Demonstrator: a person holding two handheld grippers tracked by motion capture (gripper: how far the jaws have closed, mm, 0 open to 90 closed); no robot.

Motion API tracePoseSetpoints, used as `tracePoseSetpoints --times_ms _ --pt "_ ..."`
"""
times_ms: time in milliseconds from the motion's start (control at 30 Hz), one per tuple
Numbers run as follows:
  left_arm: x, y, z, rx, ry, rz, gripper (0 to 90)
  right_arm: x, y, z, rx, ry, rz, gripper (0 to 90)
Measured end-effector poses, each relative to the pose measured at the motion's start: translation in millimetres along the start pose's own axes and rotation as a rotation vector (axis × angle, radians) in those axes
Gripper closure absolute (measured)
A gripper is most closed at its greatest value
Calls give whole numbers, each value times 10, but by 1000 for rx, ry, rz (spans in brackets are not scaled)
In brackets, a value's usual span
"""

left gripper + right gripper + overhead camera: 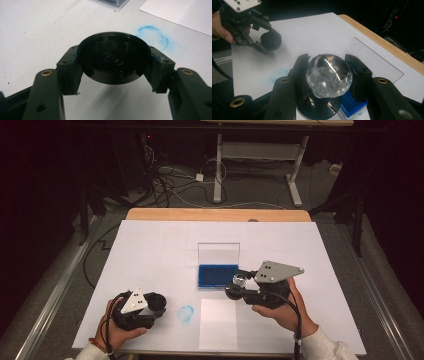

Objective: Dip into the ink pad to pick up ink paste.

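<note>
Left claw (159, 303) sits low at seven o'clock on the counter (150, 250), clamped on a glossy black round cap (113, 58). Right claw (236, 287) at four o'clock pinches a clear faceted knob (329, 75) on a black disc, over the blue ink pad (217, 276). A smudged blue ring (186, 314) lies between them, beside white paper (218, 324).

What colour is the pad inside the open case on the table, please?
The pad is deep blue, clearest in the high view.

You are clamping a round black cap (113, 58) between your left gripper's (113, 72) two jaws, hollow side facing up, while a blue ink ring (152, 36) is lying just beyond the right jaw.
</note>
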State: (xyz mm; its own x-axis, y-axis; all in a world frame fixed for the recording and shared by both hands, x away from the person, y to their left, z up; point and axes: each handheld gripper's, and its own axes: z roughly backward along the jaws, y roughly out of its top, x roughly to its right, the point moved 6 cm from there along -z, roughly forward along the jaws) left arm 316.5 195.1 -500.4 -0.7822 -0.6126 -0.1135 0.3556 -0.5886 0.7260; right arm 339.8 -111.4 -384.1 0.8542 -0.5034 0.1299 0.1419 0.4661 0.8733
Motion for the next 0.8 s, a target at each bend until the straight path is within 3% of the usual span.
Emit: tracePoseSetpoints --times_ms 367,800 --pt "-4 4 -6 -1 0 2 367 -90 -118 -55 -35 47 17 570" --pt "-11 9 -15 -4 0 -5 367 -338 -284 -236 -92 100 44 571"
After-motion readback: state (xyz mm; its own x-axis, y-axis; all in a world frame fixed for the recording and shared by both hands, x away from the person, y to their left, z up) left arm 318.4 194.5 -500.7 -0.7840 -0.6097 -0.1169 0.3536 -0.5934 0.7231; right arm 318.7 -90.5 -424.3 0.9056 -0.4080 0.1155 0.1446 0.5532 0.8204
